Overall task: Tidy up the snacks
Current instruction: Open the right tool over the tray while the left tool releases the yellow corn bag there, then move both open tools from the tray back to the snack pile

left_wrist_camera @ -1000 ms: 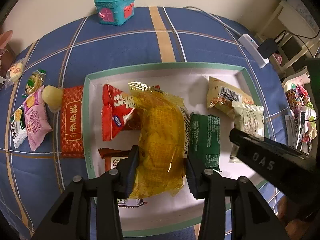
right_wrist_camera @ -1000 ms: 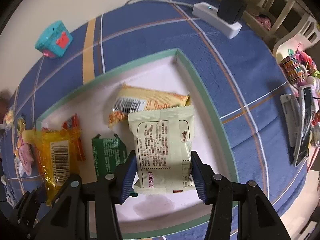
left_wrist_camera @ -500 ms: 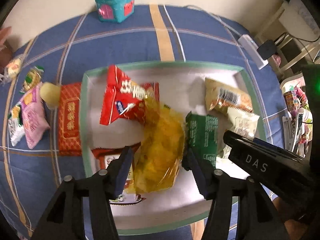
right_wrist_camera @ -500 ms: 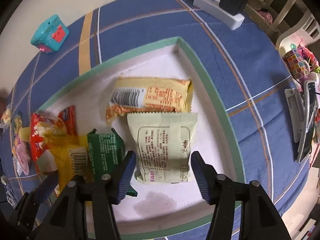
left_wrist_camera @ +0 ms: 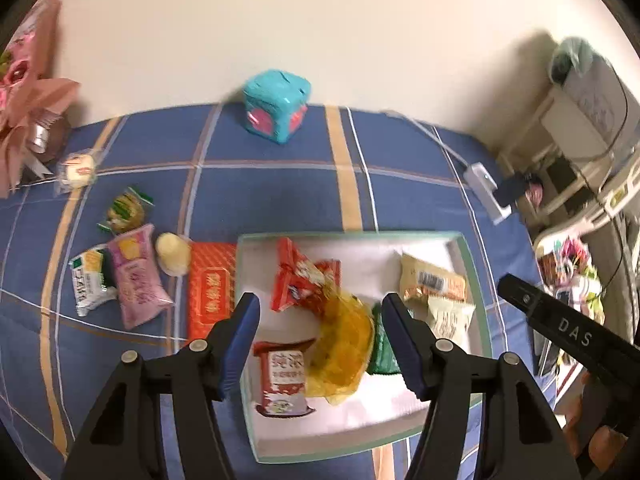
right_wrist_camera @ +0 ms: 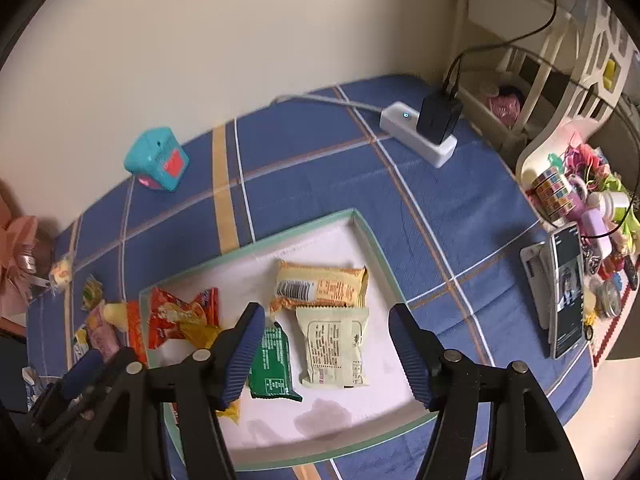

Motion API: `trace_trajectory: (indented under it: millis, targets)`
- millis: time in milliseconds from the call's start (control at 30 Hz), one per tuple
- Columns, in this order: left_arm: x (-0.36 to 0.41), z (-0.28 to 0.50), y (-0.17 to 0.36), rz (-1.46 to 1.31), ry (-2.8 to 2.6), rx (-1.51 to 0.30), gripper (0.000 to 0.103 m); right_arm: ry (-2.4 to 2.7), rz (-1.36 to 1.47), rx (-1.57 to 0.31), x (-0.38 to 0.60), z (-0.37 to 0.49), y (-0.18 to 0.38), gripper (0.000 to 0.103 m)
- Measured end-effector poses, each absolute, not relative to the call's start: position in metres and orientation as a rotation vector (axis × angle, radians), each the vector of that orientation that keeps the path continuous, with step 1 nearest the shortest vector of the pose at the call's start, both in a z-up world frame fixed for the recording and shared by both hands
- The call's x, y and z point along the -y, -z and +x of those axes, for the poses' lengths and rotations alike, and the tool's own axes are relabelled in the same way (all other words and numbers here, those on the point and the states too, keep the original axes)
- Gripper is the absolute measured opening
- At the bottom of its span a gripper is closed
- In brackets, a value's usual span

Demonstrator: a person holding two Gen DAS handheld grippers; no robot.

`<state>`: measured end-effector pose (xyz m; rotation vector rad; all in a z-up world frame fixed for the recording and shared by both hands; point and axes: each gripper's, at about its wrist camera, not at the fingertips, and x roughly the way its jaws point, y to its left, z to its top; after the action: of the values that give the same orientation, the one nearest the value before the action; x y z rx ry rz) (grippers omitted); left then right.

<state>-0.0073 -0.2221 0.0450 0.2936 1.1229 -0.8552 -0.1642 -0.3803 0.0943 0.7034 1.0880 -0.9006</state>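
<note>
The left gripper (left_wrist_camera: 320, 332) hangs above the tray (left_wrist_camera: 476, 280), its jaws having just been opening, with nothing pinched between them. Below lies the yellow packet (left_wrist_camera: 344, 344), blurred, seemingly resting across the red packet (left_wrist_camera: 300, 280) at its 11 o'clock. A green packet (left_wrist_camera: 380, 352) sits at its 3 o'clock. The right gripper (left_wrist_camera: 560, 328) enters at 4 o'clock.

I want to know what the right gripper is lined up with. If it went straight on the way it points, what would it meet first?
Most likely the pale green snack packet lying in the tray. It sits between the open jaws of the right gripper, clear of both. Depth is hard to judge, so the tray floor beside it is possible.
</note>
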Motion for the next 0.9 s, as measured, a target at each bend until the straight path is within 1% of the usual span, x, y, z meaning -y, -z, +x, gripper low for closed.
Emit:
trace_trajectory:
  millis: [167,400,433,467,500,567,600,900]
  targets:
    - [0.211,0.004,-0.051,0.266,0.818,-1.108,0.065,0.904,0.693,-1.083,0.38,-0.162,-0.1,0.068]
    - [0.203,0.019,-0.04,0.242,0.77,-1.144,0.066,0.892,0.693,-1.122,0.377,-0.156,-0.088,0.07]
    - [0.202,0.021,-0.038,0.245,0.755,-1.144,0.078,0.892,0.693,-1.124,0.376,-0.155,-0.087,0.075]
    - [0.2,0.023,-0.037,0.248,0.742,-1.139,0.087,0.891,0.691,-1.126,0.376,-0.154,-0.087,0.082]
    - [0.198,0.025,-0.037,0.252,0.721,-1.125,0.098,0.892,0.684,-1.127,0.375,-0.153,-0.086,0.086]
    - [0.195,0.028,-0.037,0.261,0.693,-1.098,0.099,0.896,0.664,-1.131,0.374,-0.15,-0.086,0.099]
    - [0.193,0.03,-0.037,0.264,0.682,-1.09,0.099,0.899,0.65,-1.135,0.373,-0.148,-0.085,0.101]
    - [0.178,0.047,-0.033,0.239,0.631,-1.09,0.099,0.881,0.624,-1.145,0.368,-0.139,-0.084,0.103]
